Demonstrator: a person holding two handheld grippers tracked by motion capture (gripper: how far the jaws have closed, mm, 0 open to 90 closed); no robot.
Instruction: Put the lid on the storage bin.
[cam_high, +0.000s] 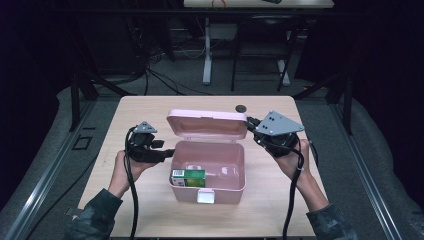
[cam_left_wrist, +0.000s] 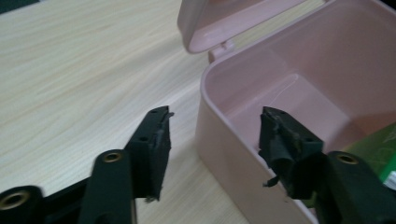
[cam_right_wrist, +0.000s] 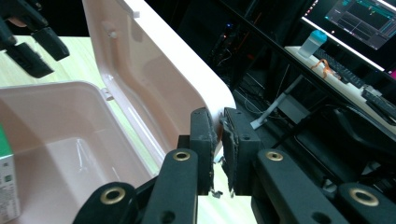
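With my right gripper (cam_right_wrist: 217, 140) pinching the lid (cam_high: 207, 123) edge of the pink box (cam_high: 207, 170) mid-table, I hold it steady while my half-open, empty left gripper (cam_left_wrist: 212, 135) straddles the box wall, clear of the green carton (cam_high: 188, 177) inside.

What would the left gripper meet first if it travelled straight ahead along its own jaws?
Most likely the left side wall of the open pink plastic box. The left gripper has open jaws straddling that wall's rim, one outside, one inside; depth is uncertain.
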